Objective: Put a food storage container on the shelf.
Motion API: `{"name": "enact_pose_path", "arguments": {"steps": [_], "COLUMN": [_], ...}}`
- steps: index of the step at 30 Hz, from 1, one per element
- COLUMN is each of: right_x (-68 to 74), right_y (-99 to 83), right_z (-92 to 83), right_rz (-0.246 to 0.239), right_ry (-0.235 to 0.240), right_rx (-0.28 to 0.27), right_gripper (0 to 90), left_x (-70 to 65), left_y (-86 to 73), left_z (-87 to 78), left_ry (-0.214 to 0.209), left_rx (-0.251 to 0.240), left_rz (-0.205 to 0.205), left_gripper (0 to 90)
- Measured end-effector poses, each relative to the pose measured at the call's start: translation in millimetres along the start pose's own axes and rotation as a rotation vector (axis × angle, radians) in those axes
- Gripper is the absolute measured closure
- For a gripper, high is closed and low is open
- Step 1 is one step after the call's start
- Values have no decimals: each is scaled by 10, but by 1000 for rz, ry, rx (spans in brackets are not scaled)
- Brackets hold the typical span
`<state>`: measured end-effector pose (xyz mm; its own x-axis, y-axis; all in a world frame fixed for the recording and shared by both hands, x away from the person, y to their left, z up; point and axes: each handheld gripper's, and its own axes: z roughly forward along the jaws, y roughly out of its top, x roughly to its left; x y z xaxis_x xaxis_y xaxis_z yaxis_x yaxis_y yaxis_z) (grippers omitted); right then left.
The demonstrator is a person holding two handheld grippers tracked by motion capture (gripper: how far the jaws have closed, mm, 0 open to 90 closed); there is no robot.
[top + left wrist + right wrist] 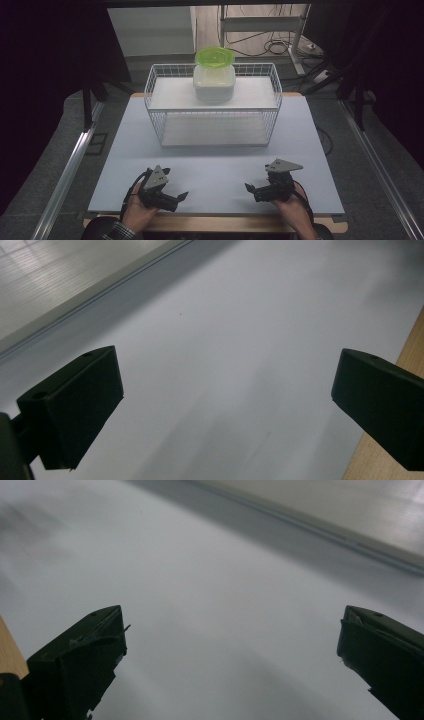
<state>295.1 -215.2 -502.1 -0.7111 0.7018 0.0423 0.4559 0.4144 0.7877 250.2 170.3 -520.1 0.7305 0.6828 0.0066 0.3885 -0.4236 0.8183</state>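
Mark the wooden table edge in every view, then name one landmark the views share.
High view: the wooden table edge runs along the bottom, between the two hands.
Left gripper view: a strip at the right border.
Right gripper view: a sliver at the lower left.
Shared landmark: the pale board it borders.

The right hand-held gripper point(232, 655) holds its two black jaws wide apart, with nothing between them, over the pale grey surface point(215, 595), with a wooden edge point(10, 650) at near left and a paler band point(350, 505) at far right.
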Motion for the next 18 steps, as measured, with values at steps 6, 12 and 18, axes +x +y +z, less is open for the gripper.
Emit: {"name": "enact_pose_path", "arguments": {"steps": [6, 12, 18], "right_x": [27, 63, 64], "right_y": [-85, -111, -124], "right_z": [94, 164, 188], "right_rz": [-1, -37, -44], "right_ry": [3, -10, -17], "right_rx": [75, 134, 160], "right_gripper": [0, 0, 0], "left_x": [-5, -5, -2], "left_y": [-6, -11, -11], "left_z": [12, 20, 22], "left_ry": [7, 11, 14], "left_rx": [4, 10, 10], "left_rz": [7, 9, 10], "left_gripper": [0, 0, 0]}}
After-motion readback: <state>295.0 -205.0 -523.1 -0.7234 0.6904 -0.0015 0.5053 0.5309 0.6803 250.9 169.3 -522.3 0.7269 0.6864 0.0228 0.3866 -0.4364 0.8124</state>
